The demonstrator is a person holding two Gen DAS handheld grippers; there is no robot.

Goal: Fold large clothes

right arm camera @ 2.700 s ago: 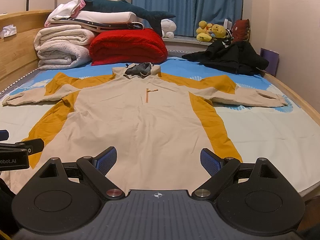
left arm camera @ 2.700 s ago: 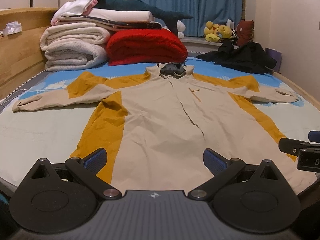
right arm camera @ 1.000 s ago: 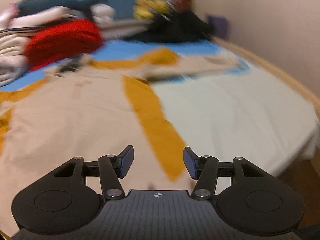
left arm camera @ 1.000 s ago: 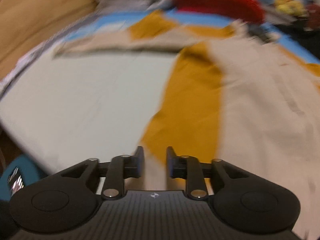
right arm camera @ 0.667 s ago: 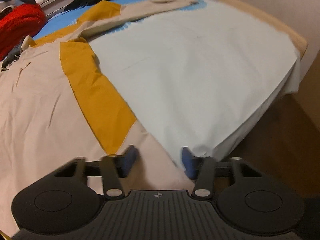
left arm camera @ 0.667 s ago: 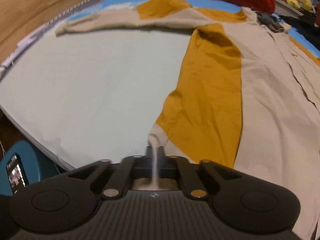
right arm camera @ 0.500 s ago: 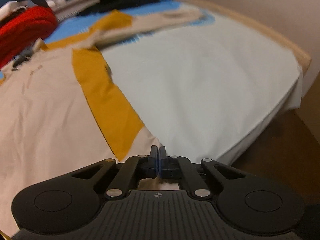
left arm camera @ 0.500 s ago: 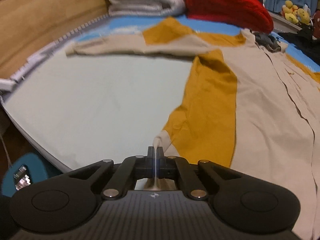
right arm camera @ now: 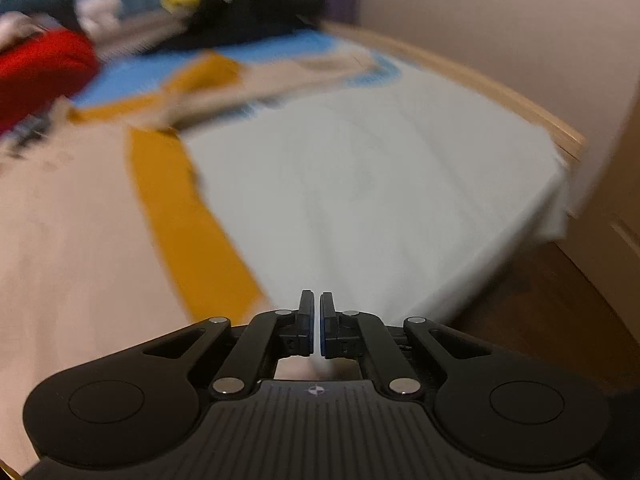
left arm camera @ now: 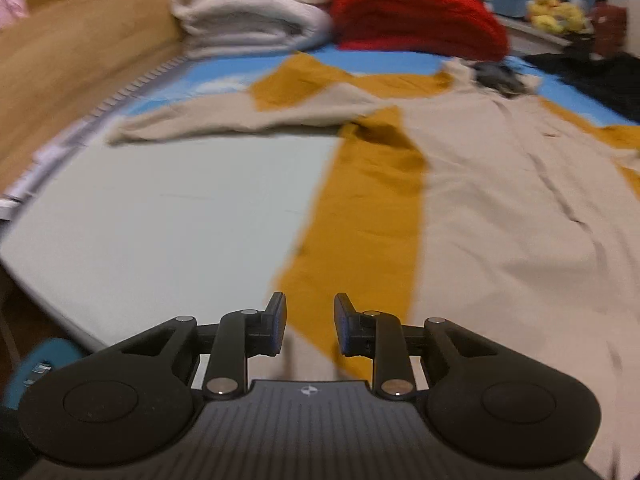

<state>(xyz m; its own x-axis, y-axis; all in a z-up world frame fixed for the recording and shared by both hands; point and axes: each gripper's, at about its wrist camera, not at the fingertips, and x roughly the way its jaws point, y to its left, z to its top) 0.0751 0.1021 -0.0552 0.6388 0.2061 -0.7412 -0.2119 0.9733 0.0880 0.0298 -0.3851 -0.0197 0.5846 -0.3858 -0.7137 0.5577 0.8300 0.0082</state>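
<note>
Left gripper (left arm camera: 310, 308): parted, clamping nothing, poised just over the near left hem corner of the coat (left arm camera: 480, 220), where the mustard side panel meets the beige hem. Right gripper (right arm camera: 316, 304): pinched almost shut, seemingly on a thin pale fold of the near right hem corner, though too blurred to be sure of how much cloth is in the bite. Lying face up and spread flat on the pale sheet (left arm camera: 180, 200) of the bed, hood at the far end, left sleeve (left arm camera: 240, 116) stretched out to the left and right sleeve (right arm camera: 320, 68) out to the right. Farther off, folded white quilts (left arm camera: 248, 12) and a red blanket (left arm camera: 416, 20) stacked at the far end, with dark clothes (right arm camera: 260, 20) heaped far right. Probably caught mid-grasp, with only one corner secured. Risks from here: lifting or pulling with the right side alone would drag the hem askew and wrinkle the body, spoiling a straight fold line. Closing the left pads too high could miss the corner entirely or nip only the top layer, leaving the back layer behind. Closing too low could catch the sheet as well. A shallow right-hand bite might slip out under the weight of so much cloth. Being so near the bed edge, a dropped corner could slide off toward the floor (right arm camera: 540, 320).
</note>
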